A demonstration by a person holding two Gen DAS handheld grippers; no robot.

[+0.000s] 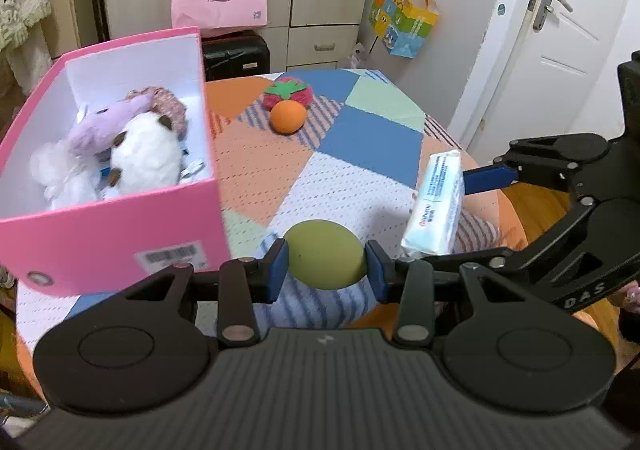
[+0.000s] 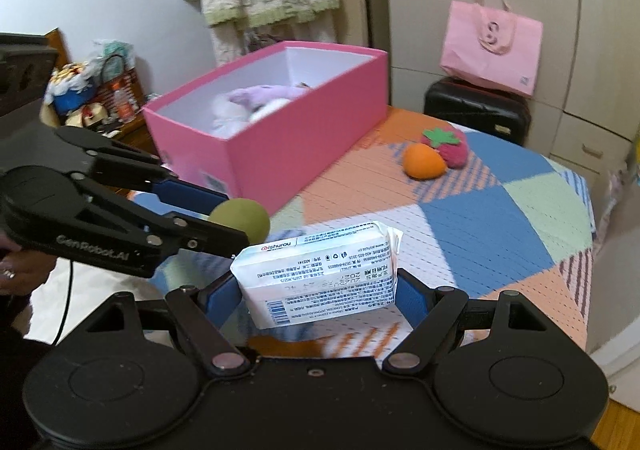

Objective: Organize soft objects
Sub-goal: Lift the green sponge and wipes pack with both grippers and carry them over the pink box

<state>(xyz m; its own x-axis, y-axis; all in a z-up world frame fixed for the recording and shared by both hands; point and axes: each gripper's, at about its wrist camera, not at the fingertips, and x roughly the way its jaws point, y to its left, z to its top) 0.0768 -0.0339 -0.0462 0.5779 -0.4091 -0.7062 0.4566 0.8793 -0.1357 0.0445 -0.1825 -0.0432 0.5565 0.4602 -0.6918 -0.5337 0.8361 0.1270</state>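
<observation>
Both grippers [image 1: 326,264] [image 2: 318,296] are built of black linkages with silver rivets. Blue pads [image 1: 276,270] are fitted on the fingers. "GenRobot.AI" is printed beside the left gripper's rivets.

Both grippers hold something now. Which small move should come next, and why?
Probably carry the left gripper, shut on the green ball, left and forward over the open pink box, which already holds plush toys. The box stands close beside it.
</observation>
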